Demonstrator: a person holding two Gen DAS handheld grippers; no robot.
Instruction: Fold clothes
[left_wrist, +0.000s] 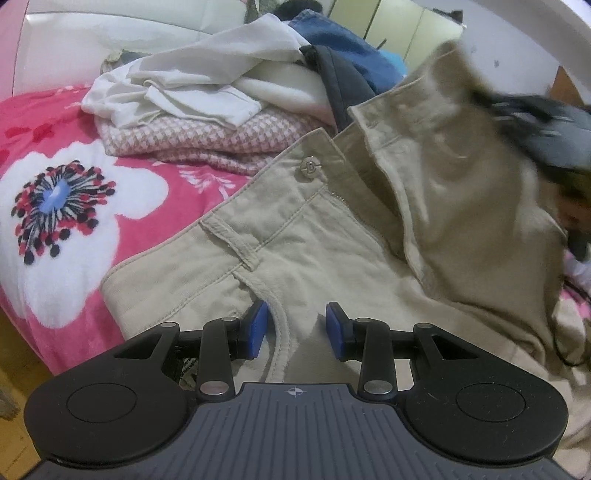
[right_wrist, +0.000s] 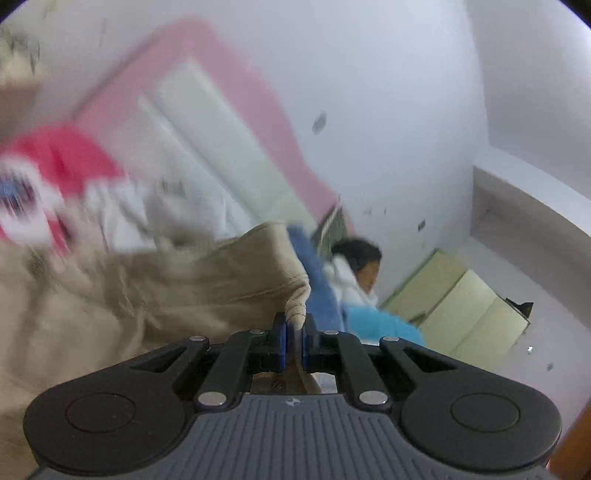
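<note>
Beige trousers (left_wrist: 314, 240) lie waist-first on the bed, fly undone, a metal button (left_wrist: 309, 167) on the waistband. My left gripper (left_wrist: 296, 328) hovers low over the front pocket seam with its blue pads apart; the cloth lies between them and is not pinched. My right gripper (right_wrist: 293, 332) is shut on a corner of the trousers' (right_wrist: 184, 288) waist edge. It holds that side raised, which in the left wrist view stands up as a blurred flap (left_wrist: 461, 110) under the blurred right gripper (left_wrist: 532, 114).
A pink floral bedcover (left_wrist: 74, 206) is spread under the trousers. A pile of unfolded clothes (left_wrist: 207, 110), white, checked and denim, sits behind them. A person (right_wrist: 360, 273) lies by the pink-and-white headboard (right_wrist: 207, 122). Yellow-green wardrobe doors (right_wrist: 461, 306) stand beyond.
</note>
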